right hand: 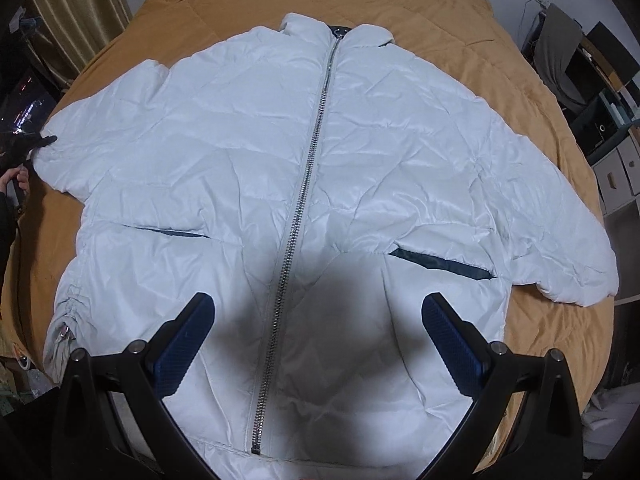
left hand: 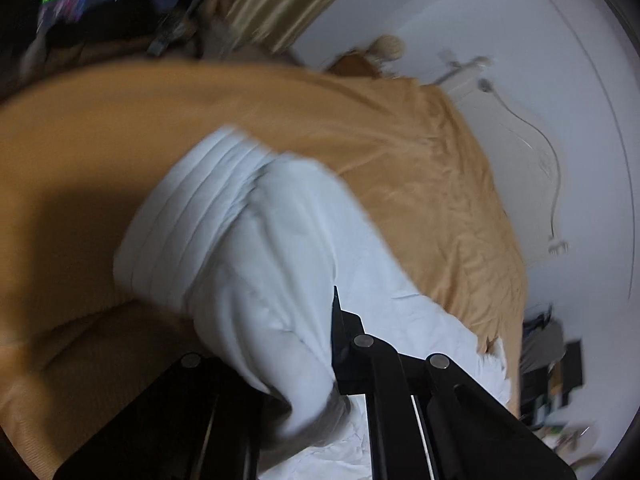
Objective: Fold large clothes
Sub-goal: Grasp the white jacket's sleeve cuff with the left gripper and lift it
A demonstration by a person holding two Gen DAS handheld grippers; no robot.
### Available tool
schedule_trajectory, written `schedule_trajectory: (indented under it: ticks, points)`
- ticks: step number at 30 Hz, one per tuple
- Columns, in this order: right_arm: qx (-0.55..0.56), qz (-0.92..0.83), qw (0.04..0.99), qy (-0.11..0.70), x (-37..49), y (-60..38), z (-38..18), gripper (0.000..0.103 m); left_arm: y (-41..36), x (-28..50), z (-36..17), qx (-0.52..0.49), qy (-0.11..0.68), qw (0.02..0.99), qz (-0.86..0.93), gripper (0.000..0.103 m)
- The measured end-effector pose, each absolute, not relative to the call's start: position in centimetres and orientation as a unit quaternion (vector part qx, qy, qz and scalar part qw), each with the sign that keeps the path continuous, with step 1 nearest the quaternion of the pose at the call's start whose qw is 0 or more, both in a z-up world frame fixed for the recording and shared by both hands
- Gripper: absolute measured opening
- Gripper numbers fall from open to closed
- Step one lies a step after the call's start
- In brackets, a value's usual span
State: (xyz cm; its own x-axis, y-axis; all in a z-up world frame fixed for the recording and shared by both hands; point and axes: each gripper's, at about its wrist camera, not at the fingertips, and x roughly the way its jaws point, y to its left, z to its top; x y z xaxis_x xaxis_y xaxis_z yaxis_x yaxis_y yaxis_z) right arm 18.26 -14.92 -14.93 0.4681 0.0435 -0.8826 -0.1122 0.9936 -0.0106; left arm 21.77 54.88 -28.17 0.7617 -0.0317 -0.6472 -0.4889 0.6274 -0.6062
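Mustard bedspread point(right hand: 460, 12), striped curtain point(right hand: 76, 12), white wall cable point(left hand: 554, 168)

White jacket point(right hand: 248, 152) — perhaps pale blue — on mustard bedspread point(right hand: 500, 92).

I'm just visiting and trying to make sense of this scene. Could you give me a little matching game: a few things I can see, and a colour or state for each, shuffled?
Things:
1. jacket
2. bedspread
3. zipper
4. right tongs
5. left tongs

Colour or state:
A. open, hovering over the hem
B. mustard orange
C. closed all the way up to the collar
D. pale white, spread flat front-up
E. shut on a sleeve cuff

Pairs: 1-D, 2-B, 3-C, 4-A, 5-E
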Motion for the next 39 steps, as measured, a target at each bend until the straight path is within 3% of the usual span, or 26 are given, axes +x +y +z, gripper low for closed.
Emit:
schedule_trajectory:
  ticks: [3,8,14,17,21,27,29,30,32,34,37,39]
  points:
    - [-0.006,0.035,0.866,0.499,18.5,-16.7,-14.6,0.103,51.7,20.4,-22.7,-0.315,0.289,0.898,0.103,0.005]
    - [0.042,0.012,0.879,0.475,19.2,-19.8,-14.9,0.103,43.6,19.9,-14.1,-0.290,0.230,0.929,0.024,0.005]
    - [0.114,-0.006,0.887,0.447,20.2,-24.6,-16.1,0.103,28.2,22.4,-9.9,-0.223,0.247,0.942,-0.053,0.006]
    - [0.139,-0.015,0.886,0.443,20.5,-26.8,-17.4,0.103,19.6,25.2,-11.6,-0.178,0.281,0.936,-0.110,0.006]
    - [0.171,-0.026,0.872,0.459,20.2,-29.8,-19.9,0.103,10.4,28.3,-17.9,-0.141,0.338,0.918,-0.149,0.007]
    - [0.207,-0.057,0.854,0.475,18.4,-34.4,-22.4,0.103,2.4,29.4,-35.2,-0.057,0.481,0.868,-0.109,0.011]
    - [0.220,-0.063,0.851,0.473,17.9,-35.4,-22.7,0.103,2.6,28.7,-37.4,-0.058,0.476,0.872,-0.100,0.011]
    - [0.227,-0.064,0.850,0.472,17.6,-35.8,-22.9,0.103,2.7,28.7,-37.0,-0.066,0.468,0.875,-0.108,0.015]
    - [0.236,-0.066,0.847,0.471,17.4,-36.6,-23.0,0.103,3.5,28.9,-36.7,-0.092,0.497,0.852,-0.138,0.041]
    - [0.245,-0.068,0.848,0.465,17.4,-37.0,-22.8,0.103,4.2,28.6,-35.2,-0.123,0.510,0.833,-0.177,0.048]
    - [0.264,-0.060,0.850,0.451,19.0,-36.7,-21.0,0.103,5.1,27.6,-33.2,-0.110,0.488,0.843,-0.199,0.065]
    - [0.260,-0.029,0.853,0.451,21.6,-35.3,-18.8,0.103,4.6,27.1,-32.6,-0.105,0.486,0.841,-0.212,0.065]
